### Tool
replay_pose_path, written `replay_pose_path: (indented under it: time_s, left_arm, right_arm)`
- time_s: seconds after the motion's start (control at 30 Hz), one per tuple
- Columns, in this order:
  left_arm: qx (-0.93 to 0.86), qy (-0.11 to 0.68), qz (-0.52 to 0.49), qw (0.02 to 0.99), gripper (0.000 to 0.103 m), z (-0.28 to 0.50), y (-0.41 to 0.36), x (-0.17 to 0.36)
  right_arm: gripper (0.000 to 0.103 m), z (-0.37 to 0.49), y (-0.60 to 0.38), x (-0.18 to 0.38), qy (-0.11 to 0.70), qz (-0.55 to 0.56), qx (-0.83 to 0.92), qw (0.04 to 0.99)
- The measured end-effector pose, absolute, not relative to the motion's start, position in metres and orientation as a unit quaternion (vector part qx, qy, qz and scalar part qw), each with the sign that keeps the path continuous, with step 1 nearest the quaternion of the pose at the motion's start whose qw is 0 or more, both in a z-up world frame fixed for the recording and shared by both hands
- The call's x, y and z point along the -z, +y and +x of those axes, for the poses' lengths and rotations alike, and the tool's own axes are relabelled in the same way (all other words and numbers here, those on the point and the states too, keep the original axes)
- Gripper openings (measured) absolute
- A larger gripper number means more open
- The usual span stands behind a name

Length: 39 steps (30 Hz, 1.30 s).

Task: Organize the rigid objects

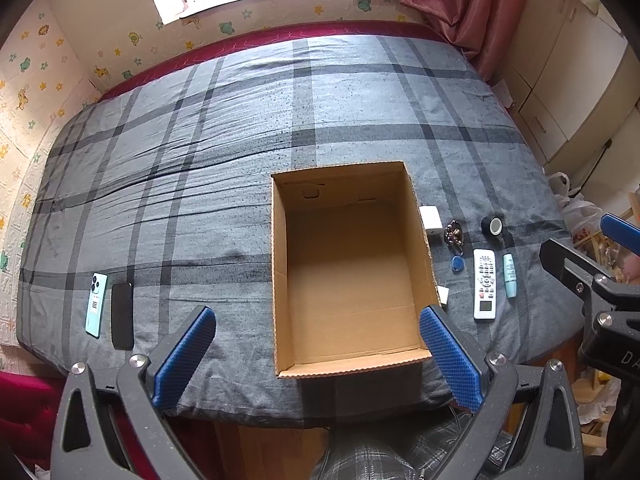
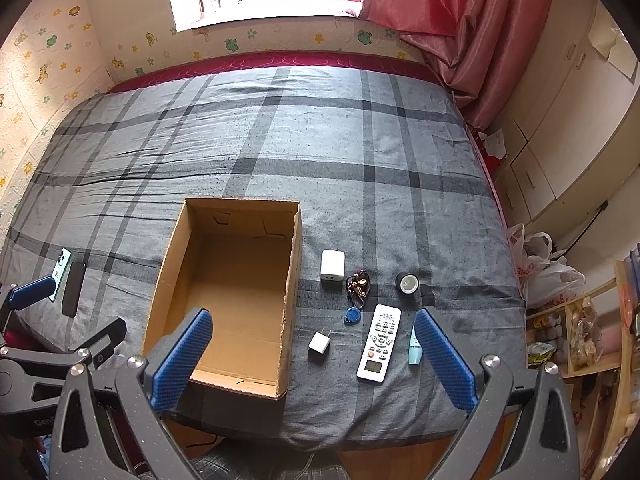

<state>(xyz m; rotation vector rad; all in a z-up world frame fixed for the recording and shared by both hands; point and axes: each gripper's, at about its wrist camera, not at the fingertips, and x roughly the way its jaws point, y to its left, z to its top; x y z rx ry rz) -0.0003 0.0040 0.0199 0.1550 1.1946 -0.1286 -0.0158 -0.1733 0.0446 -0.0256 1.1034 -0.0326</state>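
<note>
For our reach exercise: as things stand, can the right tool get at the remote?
Probably yes. The right tool is open and empty, and the remote lies flat on the bed right ahead, nothing over it; only the tube sits close beside.

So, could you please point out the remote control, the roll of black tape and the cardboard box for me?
remote control (image 2: 379,342): right wrist view, on its keypad.
roll of black tape (image 2: 407,283): right wrist view, on its pale core.
cardboard box (image 1: 279,280): left wrist view, on its left wall.
</note>
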Motion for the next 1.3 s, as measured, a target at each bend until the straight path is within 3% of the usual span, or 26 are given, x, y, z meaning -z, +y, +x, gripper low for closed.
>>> replay_pose_path:
  time_s: [1.3]
  left_arm:
    - [0.057, 0.566, 0.068, 0.820, 0.103, 0.015, 0.005, -0.015]
  right_arm:
    - [0.103, -0.006, -0.183, -0.043, 0.515, -0.004, 0.020, 0.857]
